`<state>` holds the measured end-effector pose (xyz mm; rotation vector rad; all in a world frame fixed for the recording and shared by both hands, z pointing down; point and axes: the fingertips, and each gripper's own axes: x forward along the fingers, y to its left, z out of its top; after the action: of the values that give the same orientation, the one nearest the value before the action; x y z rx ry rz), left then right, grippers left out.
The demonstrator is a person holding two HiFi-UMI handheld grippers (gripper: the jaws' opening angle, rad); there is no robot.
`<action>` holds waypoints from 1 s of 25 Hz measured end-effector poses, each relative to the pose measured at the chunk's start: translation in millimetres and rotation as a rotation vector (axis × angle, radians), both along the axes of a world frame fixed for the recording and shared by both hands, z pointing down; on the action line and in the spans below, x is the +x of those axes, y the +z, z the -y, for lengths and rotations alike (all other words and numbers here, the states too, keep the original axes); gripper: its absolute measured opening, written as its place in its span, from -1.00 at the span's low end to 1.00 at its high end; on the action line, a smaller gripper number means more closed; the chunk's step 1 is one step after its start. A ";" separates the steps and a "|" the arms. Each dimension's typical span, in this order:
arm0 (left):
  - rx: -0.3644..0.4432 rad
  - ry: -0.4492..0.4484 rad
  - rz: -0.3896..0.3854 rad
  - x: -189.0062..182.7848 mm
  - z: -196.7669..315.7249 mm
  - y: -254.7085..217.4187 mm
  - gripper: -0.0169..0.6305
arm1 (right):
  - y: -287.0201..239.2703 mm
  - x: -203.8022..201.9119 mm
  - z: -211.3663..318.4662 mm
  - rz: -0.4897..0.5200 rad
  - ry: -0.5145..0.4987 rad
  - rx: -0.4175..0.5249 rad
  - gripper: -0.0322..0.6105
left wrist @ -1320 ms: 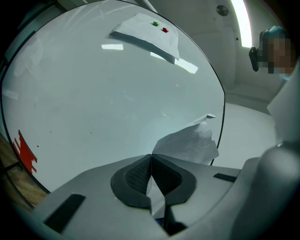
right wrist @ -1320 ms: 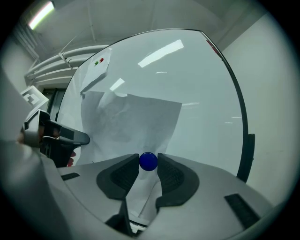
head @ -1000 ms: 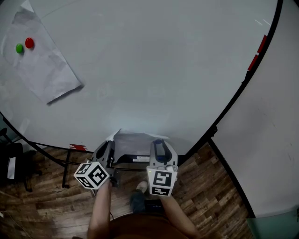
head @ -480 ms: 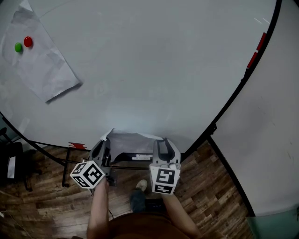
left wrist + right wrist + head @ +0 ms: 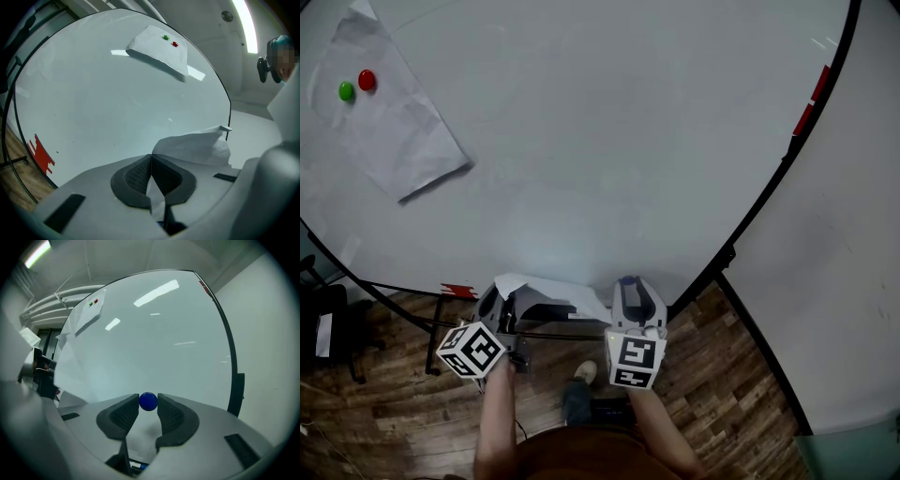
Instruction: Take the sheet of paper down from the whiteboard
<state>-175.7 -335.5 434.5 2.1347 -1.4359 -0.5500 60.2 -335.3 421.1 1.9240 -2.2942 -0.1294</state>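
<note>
1. The board fills most of the head view, with wood floor below its lower edge.
2. A pinned sheet hangs skewed at the board's upper left. It sits well apart from both grippers, and the left gripper is the nearer one.
3. The loose sheet lies low by the board's bottom edge. Its long axis runs sideways from the left gripper toward the right gripper. It looks free of the board, though whether an edge touches it cannot be told.
4. The left gripper has its jaws pressed together on a corner of the loose sheet. The paper curls up and away to that gripper's right.
5. The right gripper sits just beside the loose sheet's far end. Its jaws are narrow, pinching a blue magnet at the tips.
6. A green magnet and a red magnet sit side by side near the pinned sheet's top.
7. My judgement is that the loose sheet is already down. Any further move turns on the pinned sheet lying up and leftward, and the right gripper would need to drop its magnet first.
</note>
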 end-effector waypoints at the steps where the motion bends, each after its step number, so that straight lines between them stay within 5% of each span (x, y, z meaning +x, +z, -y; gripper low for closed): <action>1: 0.003 -0.002 -0.003 -1.6 -0.6 -0.9 -0.88 | -0.1 -0.3 -0.2 0.001 0.001 0.001 -0.47; 25: 0.003 -0.030 -0.018 -14.8 2.6 -0.7 -0.88 | 2.3 0.3 5.5 -0.002 -0.001 -0.009 -0.47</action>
<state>-190.5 -338.1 433.8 2.1085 -1.4598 -0.5809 60.4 -340.7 423.4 1.9172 -2.2903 -0.1211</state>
